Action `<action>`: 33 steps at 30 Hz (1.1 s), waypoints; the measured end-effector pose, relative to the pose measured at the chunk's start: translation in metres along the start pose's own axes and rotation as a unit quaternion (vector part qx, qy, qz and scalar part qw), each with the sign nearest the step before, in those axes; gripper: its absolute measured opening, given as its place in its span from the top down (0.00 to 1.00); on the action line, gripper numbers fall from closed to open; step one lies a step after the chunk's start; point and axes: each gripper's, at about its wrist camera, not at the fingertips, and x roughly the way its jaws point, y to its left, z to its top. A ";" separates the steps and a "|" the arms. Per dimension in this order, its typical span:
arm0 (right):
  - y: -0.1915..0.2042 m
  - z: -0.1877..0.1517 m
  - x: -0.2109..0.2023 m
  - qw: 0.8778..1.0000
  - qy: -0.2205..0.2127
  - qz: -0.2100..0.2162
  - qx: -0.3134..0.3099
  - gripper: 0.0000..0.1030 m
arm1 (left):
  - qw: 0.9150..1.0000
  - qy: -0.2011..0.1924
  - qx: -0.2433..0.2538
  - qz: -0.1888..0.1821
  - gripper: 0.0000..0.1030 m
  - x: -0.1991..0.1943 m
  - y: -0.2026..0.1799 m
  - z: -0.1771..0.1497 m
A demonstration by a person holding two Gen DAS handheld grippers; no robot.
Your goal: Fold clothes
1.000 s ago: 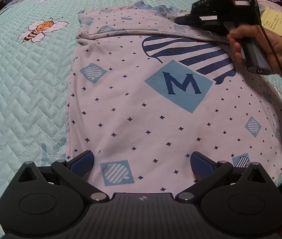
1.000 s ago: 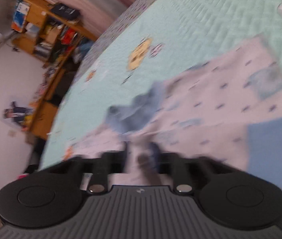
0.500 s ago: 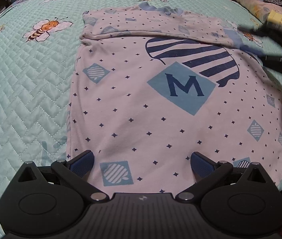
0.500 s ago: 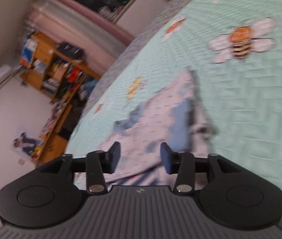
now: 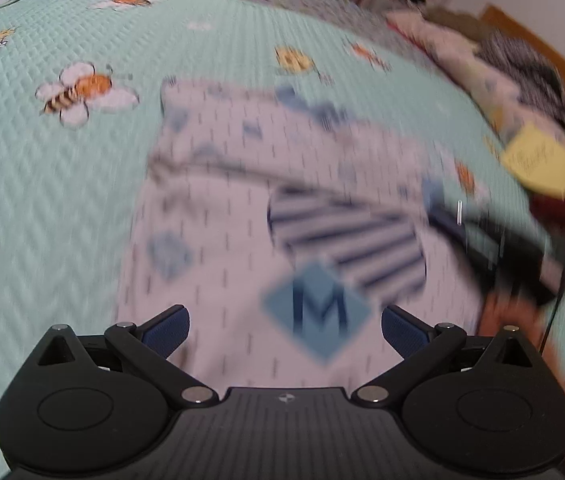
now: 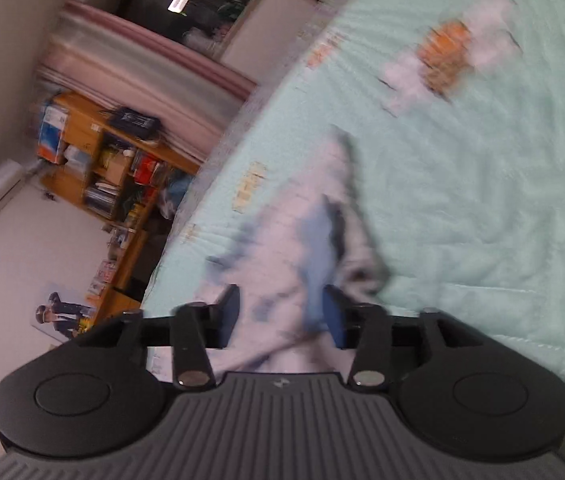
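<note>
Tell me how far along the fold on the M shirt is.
Done: one strip along the far edge of the shirt looks folded over. In hand: the right tongs are closing around a bunched blue-trimmed edge, cloth between them; the left tongs hang open above the M print, holding nothing. Left: the body lies spread flat on the bedspread, so the main folds remain.
</note>
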 end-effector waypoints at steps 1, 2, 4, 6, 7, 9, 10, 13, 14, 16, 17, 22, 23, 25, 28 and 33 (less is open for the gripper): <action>-0.005 -0.002 -0.002 1.000 -0.008 0.008 -0.002 0.90 | 1.000 -0.007 -0.012 -0.007 0.01 0.005 0.003 0.014; -0.006 -0.003 -0.004 1.000 -0.013 0.017 -0.007 0.89 | 0.999 -0.014 -0.025 -0.013 0.01 0.012 0.006 0.028; -0.002 -0.004 -0.004 0.999 -0.015 0.014 -0.025 0.87 | 0.998 -0.026 -0.053 -0.031 0.01 0.026 0.013 0.057; -0.002 -0.005 -0.004 0.999 -0.016 0.016 -0.029 0.87 | 0.994 -0.036 -0.083 -0.054 0.02 0.041 0.019 0.083; -0.002 -0.006 -0.004 0.999 -0.017 0.018 -0.029 0.87 | 0.992 -0.041 -0.098 -0.062 0.02 0.047 0.021 0.094; -0.004 -0.006 -0.004 0.999 -0.018 0.022 -0.028 0.87 | 0.989 -0.061 -0.110 -0.072 0.02 0.056 0.026 0.111; -0.005 -0.006 -0.006 0.999 -0.018 0.022 -0.029 0.87 | 0.989 -0.068 -0.113 -0.069 0.02 0.061 0.030 0.117; -0.006 -0.007 -0.009 0.999 -0.019 0.025 -0.030 0.87 | 0.990 -0.038 -0.131 -0.032 0.08 0.094 0.054 0.126; -0.007 -0.007 -0.010 0.999 -0.019 0.027 -0.029 0.87 | 0.990 -0.021 -0.136 -0.010 0.16 0.105 0.065 0.125; -0.008 -0.008 -0.012 0.999 -0.020 0.029 -0.029 0.87 | 0.992 -0.030 -0.120 -0.007 0.25 0.100 0.073 0.124; -0.008 -0.008 -0.012 0.999 -0.020 0.030 -0.029 0.87 | 0.993 -0.032 -0.113 -0.008 0.28 0.096 0.075 0.124; -0.007 -0.009 -0.014 0.999 -0.023 0.041 -0.028 0.84 | 0.997 -0.017 -0.074 0.007 0.31 0.094 0.068 0.124; -0.007 -0.009 -0.014 0.998 -0.024 0.046 -0.028 0.81 | 0.997 -0.016 -0.079 0.003 0.29 0.093 0.066 0.126; -0.009 -0.008 -0.017 0.998 -0.026 0.061 -0.024 0.77 | 0.995 -0.030 -0.091 -0.020 0.21 0.084 0.063 0.130; -0.011 -0.006 -0.018 0.997 -0.028 0.074 -0.020 0.76 | 0.990 -0.066 -0.096 -0.076 0.11 0.054 0.055 0.130; -0.010 -0.005 -0.015 0.997 -0.028 0.074 -0.021 0.75 | 0.987 -0.073 -0.109 -0.096 0.04 0.032 0.048 0.109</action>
